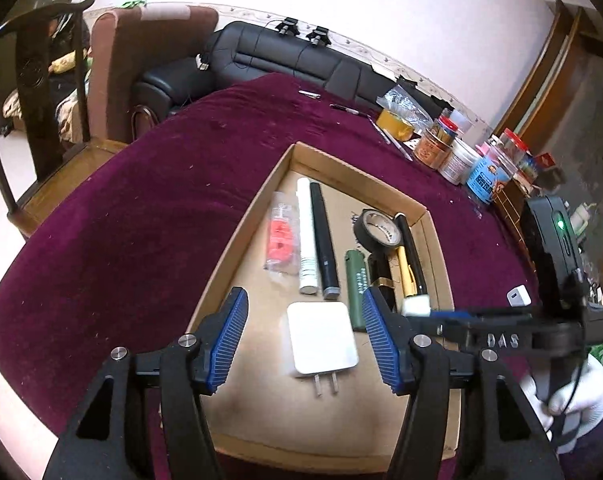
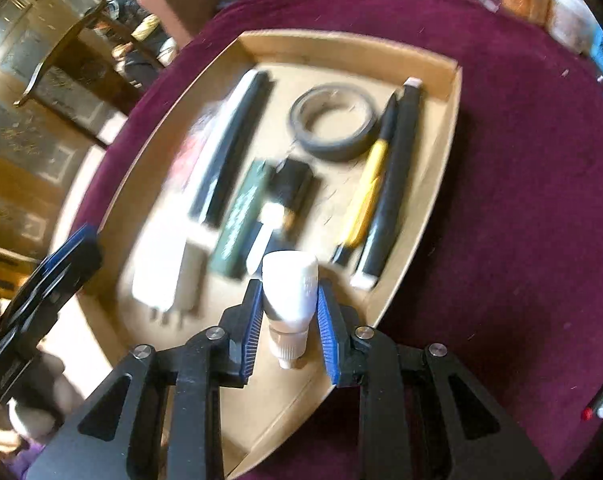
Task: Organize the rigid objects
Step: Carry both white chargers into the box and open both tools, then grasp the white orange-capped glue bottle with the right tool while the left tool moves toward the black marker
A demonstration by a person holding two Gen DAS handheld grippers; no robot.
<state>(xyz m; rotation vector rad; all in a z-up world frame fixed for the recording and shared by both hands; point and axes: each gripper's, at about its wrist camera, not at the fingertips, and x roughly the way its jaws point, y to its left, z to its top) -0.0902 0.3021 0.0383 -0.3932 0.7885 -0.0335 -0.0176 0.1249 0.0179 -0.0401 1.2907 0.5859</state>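
Left wrist view: left gripper (image 1: 303, 334) jaws spread wide, empty, above one white charger (image 1: 321, 338) lying in one cardboard tray (image 1: 435, 240). One tape roll (image 1: 375, 229) at 1 o'clock.

Right wrist view: right gripper (image 2: 287, 314) clenched on one white plug adapter (image 2: 289, 290) over the tray's (image 2: 455, 128) near end; blurred.

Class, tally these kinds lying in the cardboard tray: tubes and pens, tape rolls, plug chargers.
Tubes and pens: 4 (white tube, black tube, yellow pen, black pen)
Tape rolls: 1
Plug chargers: 1
Total: 6
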